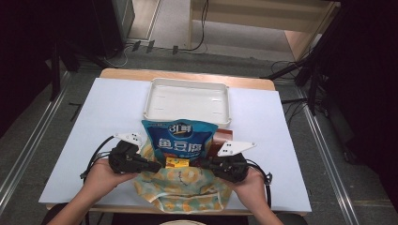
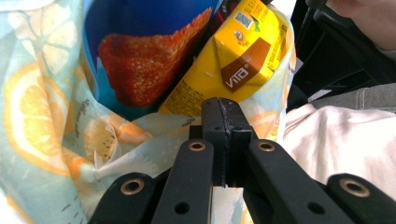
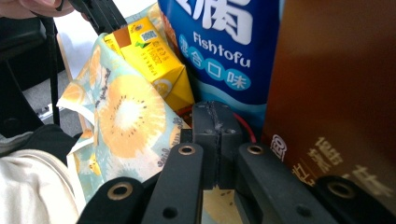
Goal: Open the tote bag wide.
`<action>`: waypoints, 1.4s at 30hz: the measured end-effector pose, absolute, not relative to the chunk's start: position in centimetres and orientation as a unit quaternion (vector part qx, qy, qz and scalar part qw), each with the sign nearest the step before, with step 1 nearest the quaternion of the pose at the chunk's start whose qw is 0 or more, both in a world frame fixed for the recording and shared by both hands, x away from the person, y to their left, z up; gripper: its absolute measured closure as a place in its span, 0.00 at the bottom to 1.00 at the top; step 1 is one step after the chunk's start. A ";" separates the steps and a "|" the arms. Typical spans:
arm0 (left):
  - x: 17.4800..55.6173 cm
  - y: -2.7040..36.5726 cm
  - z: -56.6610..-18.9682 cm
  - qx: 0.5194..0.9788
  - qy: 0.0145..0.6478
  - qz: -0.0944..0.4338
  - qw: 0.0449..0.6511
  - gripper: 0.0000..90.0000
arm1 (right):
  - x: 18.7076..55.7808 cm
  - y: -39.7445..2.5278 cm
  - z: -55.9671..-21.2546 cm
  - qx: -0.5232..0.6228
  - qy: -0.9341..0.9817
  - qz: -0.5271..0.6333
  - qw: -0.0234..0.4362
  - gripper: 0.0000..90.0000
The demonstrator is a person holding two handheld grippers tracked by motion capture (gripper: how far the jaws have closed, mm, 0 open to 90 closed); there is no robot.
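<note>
Both tongs (image 1: pixel 157 165) (image 1: pixel 202 164) pinch the bag (image 1: pixel 185 187) holding snacks (image 1: pixel 180 138).

1. Both grippers are matt black; the left gripper (image 1: pixel 151 165) and right gripper (image 1: pixel 202 163) each carry a pale grey three-cornered plate with small dark holes.
2. Brass-ringed screw holes dot the black linkage arms behind the fingers (image 2: pixel 212 122).
3. Black cables trail back from each.
4. The forearms are bare.
</note>
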State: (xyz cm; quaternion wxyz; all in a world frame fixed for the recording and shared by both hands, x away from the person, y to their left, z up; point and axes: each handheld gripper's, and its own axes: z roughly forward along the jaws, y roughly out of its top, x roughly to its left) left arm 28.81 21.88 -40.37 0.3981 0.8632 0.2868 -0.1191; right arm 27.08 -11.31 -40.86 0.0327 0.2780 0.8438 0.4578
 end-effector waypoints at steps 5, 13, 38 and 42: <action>28.7 21.9 -40.8 0.863 0.288 -0.126 0.395 1.00 | 26.9 -11.2 -41.1 0.273 0.846 0.457 0.028 1.00; 28.6 21.8 -41.5 0.863 0.286 -0.138 0.393 1.00 | 26.4 -10.8 -41.3 0.261 0.851 0.456 0.017 1.00; 29.1 22.9 -43.4 0.854 0.298 -0.144 0.402 0.99 | 24.1 -10.8 -42.7 0.211 0.866 0.453 -0.013 1.00; 29.4 23.1 -43.8 0.852 0.307 -0.144 0.399 0.99 | 24.1 -11.1 -43.2 0.199 0.867 0.456 -0.024 1.00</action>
